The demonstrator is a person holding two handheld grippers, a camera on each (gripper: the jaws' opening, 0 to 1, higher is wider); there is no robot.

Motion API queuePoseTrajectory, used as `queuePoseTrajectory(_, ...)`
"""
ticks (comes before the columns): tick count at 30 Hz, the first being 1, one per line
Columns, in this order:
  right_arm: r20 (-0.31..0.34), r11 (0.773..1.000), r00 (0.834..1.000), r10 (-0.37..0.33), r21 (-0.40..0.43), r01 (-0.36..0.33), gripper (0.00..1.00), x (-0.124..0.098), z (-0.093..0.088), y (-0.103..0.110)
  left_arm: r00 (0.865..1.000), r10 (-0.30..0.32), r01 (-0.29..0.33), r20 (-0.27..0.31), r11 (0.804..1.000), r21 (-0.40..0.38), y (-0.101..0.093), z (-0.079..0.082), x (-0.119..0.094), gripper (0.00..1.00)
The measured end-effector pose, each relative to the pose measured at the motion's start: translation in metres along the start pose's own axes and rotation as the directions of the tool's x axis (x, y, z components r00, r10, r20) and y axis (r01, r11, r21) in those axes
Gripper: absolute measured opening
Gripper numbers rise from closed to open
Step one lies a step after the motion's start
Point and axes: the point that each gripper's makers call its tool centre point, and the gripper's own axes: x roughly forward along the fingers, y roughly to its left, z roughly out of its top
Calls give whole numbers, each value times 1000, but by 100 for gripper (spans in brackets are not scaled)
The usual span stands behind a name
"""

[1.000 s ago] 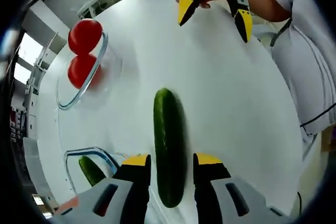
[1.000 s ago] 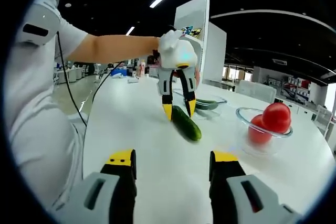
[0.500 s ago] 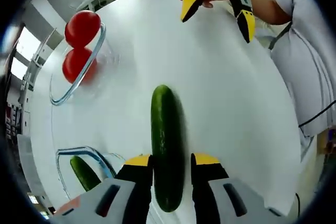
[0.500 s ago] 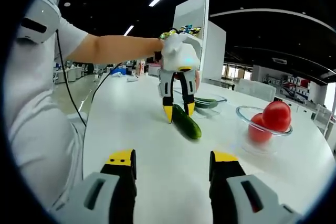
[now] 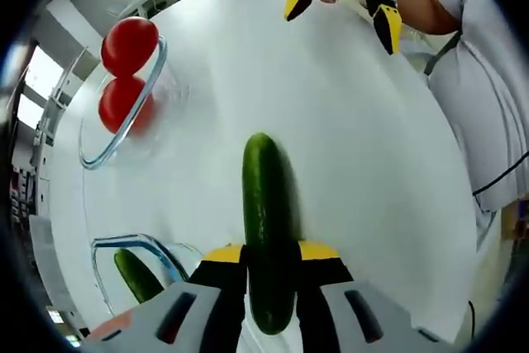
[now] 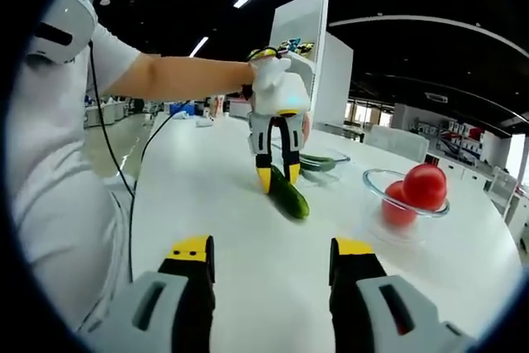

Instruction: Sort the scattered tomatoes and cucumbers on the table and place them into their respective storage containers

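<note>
A long dark green cucumber (image 5: 266,229) lies on the white table (image 5: 355,146), and my left gripper (image 5: 269,258) is shut on its near end. The right gripper view shows the same cucumber (image 6: 289,193) still resting on the table under the left gripper (image 6: 278,175). Two red tomatoes (image 5: 126,68) sit in a round glass bowl (image 5: 107,138), the tomatoes (image 6: 417,192) lying to the right in the right gripper view. A second cucumber (image 5: 136,274) rests in a rectangular glass container (image 5: 161,245). My right gripper (image 6: 271,254) stands open over bare table, also seen far off as the right gripper (image 5: 343,2).
A person's arm (image 6: 178,76) and white-clad body (image 5: 488,97) stand along the table's edge. The glass container with a cucumber (image 6: 322,161) lies behind the left gripper. More tables and office furniture fill the room behind.
My left gripper's jaws have closed from open around the cucumber's near end to gripping it. The right gripper stays open and has barely moved.
</note>
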Motion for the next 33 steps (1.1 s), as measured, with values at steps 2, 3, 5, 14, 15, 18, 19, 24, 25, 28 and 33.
queuePoseTrajectory(2,1,1000,1000,-8,0,8,54,0,0,-2,1000,19,-19,-10,1000,10,-12,8,-1,22)
queuePoseTrajectory(3,2,1000,1000,-10,1,10,54,0,0,-3,1000,24,-24,-11,1000,13,-15,10,-1,22)
queuePoseTrajectory(5,4,1000,1000,-8,2,8,54,0,0,-2,998,-42,42,39,999,-14,3,-4,4,22)
queuePoseTrajectory(14,-3,1000,1000,4,-2,-4,54,4,-3,0,999,36,-36,-7,999,34,3,0,0,21)
queuePoseTrajectory(15,-3,1000,1000,3,0,-3,54,3,-3,-1,999,35,-35,-4,999,34,-3,4,1,21)
queuePoseTrajectory(18,0,1000,1000,-5,4,5,54,2,-2,-3,999,42,-42,6,998,35,-10,6,0,21)
queuePoseTrajectory(19,0,1000,1000,-6,6,6,54,1,-3,-3,999,45,-45,7,998,38,-12,7,0,21)
queuePoseTrajectory(24,-3,1000,1000,-3,4,3,54,2,-4,-1,996,89,-87,-15,992,96,-20,13,-1,21)
queuePoseTrajectory(25,-3,1000,1000,-2,4,2,54,2,-4,0,995,97,-95,-18,989,112,-24,15,-1,21)
queuePoseTrajectory(28,-6,1000,1000,2,3,-2,54,4,-5,1,996,91,-90,-10,989,114,-27,19,-4,20)
queuePoseTrajectory(33,-5,1000,1000,5,3,-5,54,5,-5,3,996,87,-87,6,987,132,-14,14,-9,21)
